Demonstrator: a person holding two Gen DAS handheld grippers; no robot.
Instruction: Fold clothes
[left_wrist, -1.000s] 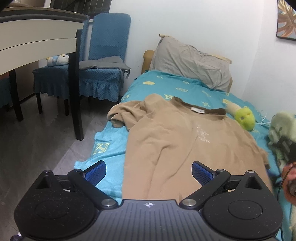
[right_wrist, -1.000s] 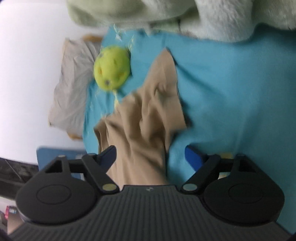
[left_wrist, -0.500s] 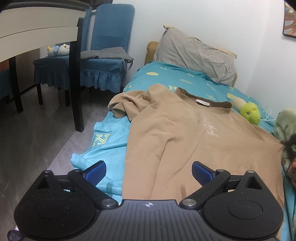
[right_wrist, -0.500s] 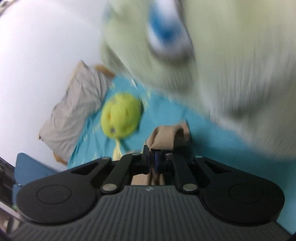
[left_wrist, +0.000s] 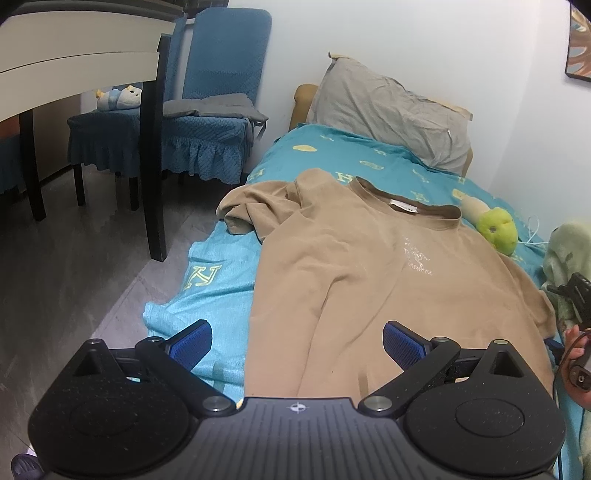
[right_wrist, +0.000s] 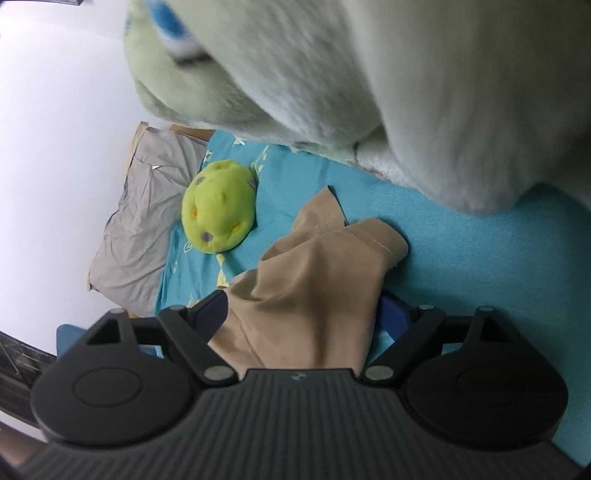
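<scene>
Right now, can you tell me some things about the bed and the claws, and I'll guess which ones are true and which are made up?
1. The tan T-shirt lies spread out on the blue bedsheet. True.
2. The left claw is squeezed shut on the shirt. False: it is wide open, holding nothing.
3. A green plush toy lies on the bed beyond the shirt's collar. True.
4. The pillow is bright red. False: it is grey.
5. The right claw is open with the shirt's sleeve between its blue pads. True.
</scene>
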